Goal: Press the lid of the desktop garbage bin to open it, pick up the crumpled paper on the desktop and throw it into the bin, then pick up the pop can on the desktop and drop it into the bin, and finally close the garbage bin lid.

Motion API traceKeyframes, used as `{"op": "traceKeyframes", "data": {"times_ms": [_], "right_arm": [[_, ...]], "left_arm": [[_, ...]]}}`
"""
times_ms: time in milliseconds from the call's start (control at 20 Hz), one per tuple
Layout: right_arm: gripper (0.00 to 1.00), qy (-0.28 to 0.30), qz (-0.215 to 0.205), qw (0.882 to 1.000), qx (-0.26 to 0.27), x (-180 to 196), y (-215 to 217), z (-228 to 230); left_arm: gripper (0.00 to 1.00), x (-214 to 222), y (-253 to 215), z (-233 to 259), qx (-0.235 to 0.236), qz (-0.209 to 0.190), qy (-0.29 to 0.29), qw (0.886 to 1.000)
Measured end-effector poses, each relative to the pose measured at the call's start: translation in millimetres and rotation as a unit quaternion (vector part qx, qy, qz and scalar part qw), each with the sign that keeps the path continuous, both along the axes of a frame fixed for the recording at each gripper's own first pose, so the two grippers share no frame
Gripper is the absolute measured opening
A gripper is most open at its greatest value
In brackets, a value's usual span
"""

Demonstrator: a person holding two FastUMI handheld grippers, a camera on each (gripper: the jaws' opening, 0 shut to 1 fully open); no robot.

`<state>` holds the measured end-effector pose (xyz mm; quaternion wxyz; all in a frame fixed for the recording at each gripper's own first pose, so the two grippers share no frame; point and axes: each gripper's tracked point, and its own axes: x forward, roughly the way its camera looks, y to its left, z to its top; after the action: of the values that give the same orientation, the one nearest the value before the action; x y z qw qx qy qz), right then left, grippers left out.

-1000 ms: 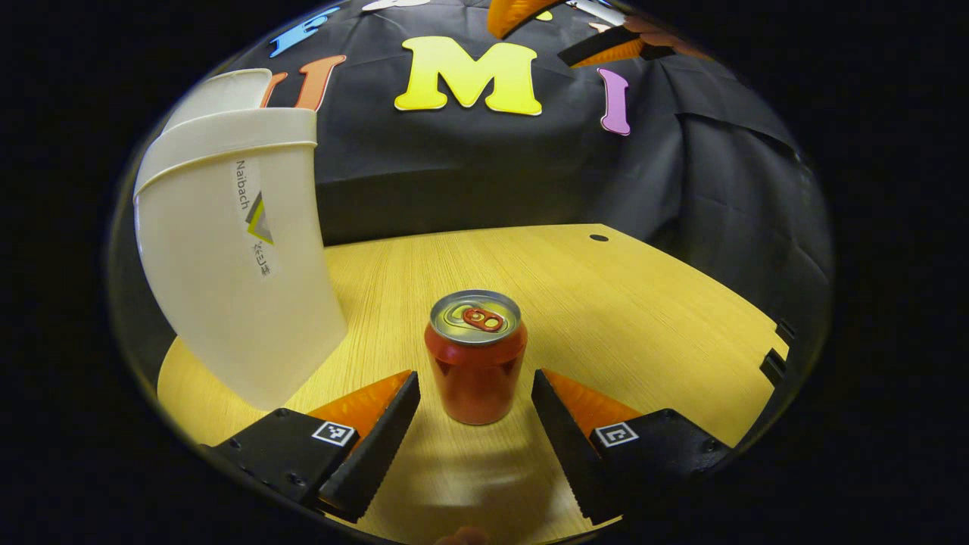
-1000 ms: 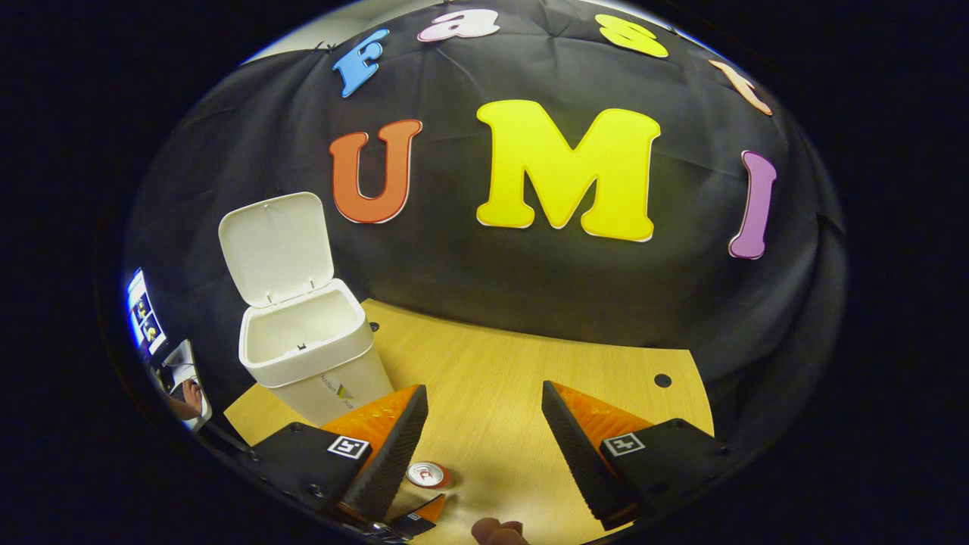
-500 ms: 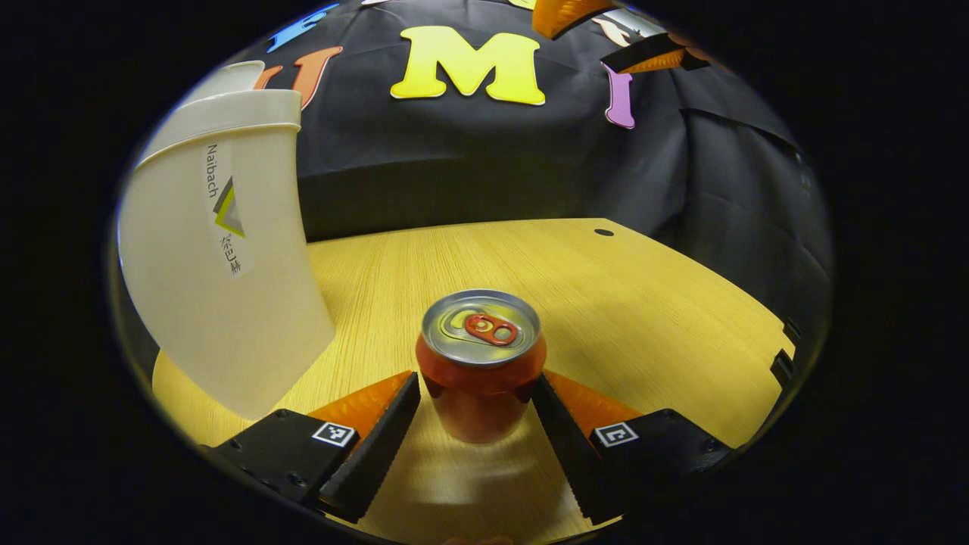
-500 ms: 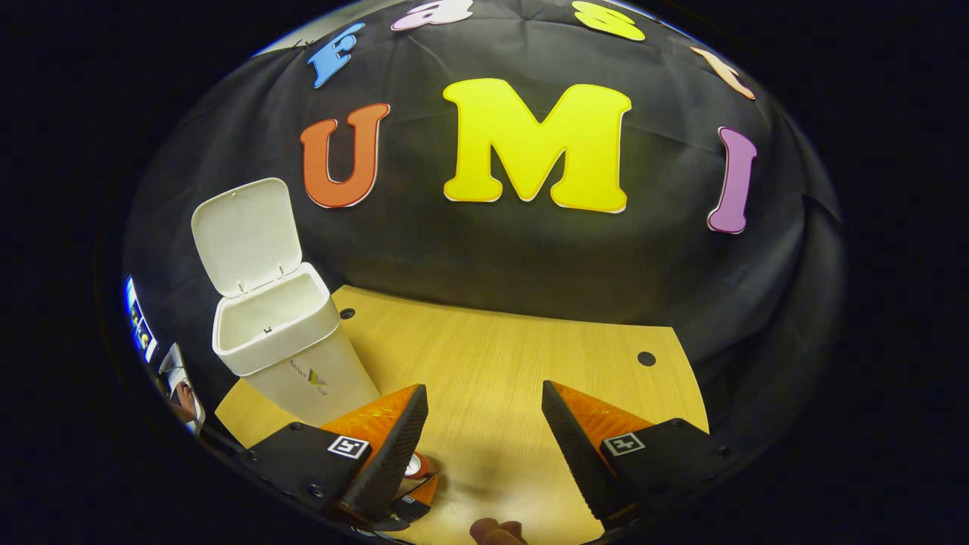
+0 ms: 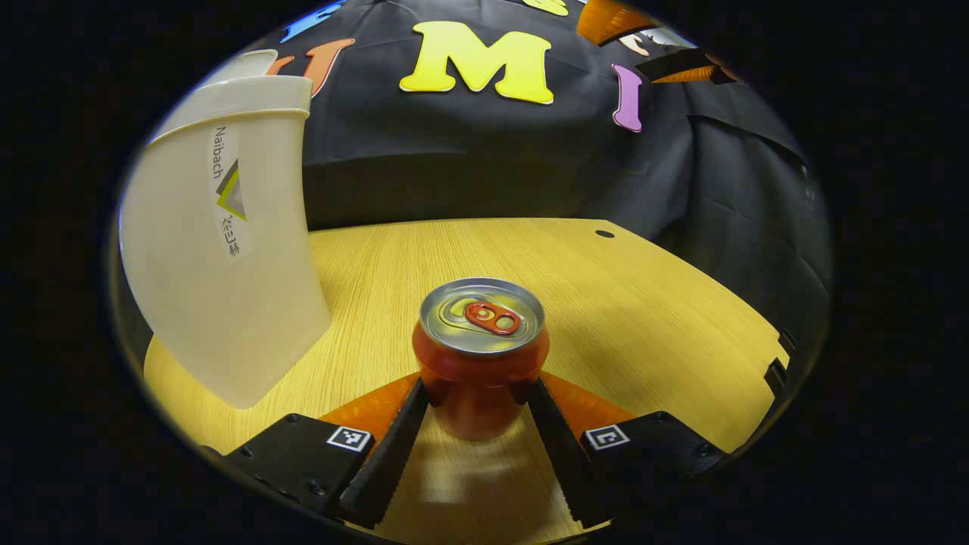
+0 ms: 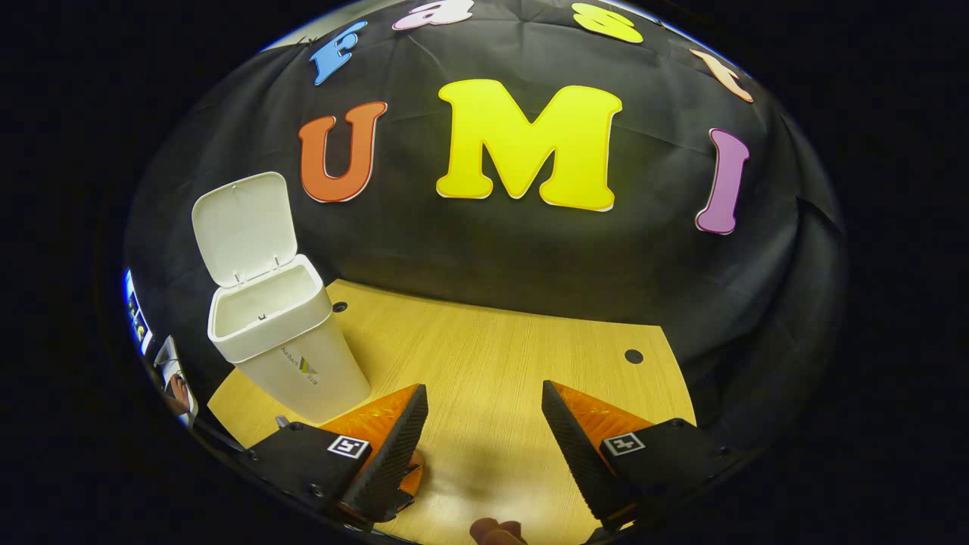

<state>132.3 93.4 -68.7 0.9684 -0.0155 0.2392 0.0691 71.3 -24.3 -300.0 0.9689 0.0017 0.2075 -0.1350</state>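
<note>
A red pop can (image 5: 481,356) stands upright on the wooden table (image 5: 643,303), between the fingers of my left gripper (image 5: 477,390). Both fingers press on its lower sides. The white bin (image 5: 219,250) rises close by on the left of the can. In the right gripper view the bin (image 6: 280,356) stands at the table's left end with its lid (image 6: 242,227) tipped up and back. My right gripper (image 6: 484,393) hangs open above the table with nothing between its fingers. It also appears high at the top right of the left gripper view (image 5: 643,45).
The black cloth wall runs behind the table. Small round holes (image 6: 634,356) (image 6: 339,306) mark the tabletop near its back edge. The table's right edge has dark notches (image 5: 776,371). A lit screen (image 6: 136,318) sits past the bin, off the table's left end.
My left gripper moved forward around the can and its fingers drew in until they press on it. The right gripper drifted slightly and stayed open.
</note>
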Motion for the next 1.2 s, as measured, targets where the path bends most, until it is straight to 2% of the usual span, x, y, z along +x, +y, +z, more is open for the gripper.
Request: {"op": "traceKeyframes", "data": {"times_ms": [200, 500, 650, 900, 1200], "right_arm": [[0.94, -0.005, 0.009, 1.000, 0.003, -1, -5, 5], [0.96, -0.009, 0.022, 1.000, 0.011, 0, -11, 0], [0.96, -0.018, 0.027, 0.999, 0.012, 3, -14, 0], [0.96, -0.035, 0.053, 0.998, -0.019, 6, -6, -5], [0.96, -0.030, 0.065, 0.997, -0.024, 7, 6, -6]], "left_arm": [[0.86, -16, 7, 39, -0.020, 0.017, -0.010, 1.000], [0.86, -40, 31, 97, -0.001, 0.057, -0.014, 0.998], [0.86, -50, 41, 130, -0.011, 0.074, -0.010, 0.997], [0.86, -41, 72, 175, 0.005, 0.124, -0.007, 0.992], [0.86, -19, 105, 233, -0.015, 0.163, -0.022, 0.986]]}}
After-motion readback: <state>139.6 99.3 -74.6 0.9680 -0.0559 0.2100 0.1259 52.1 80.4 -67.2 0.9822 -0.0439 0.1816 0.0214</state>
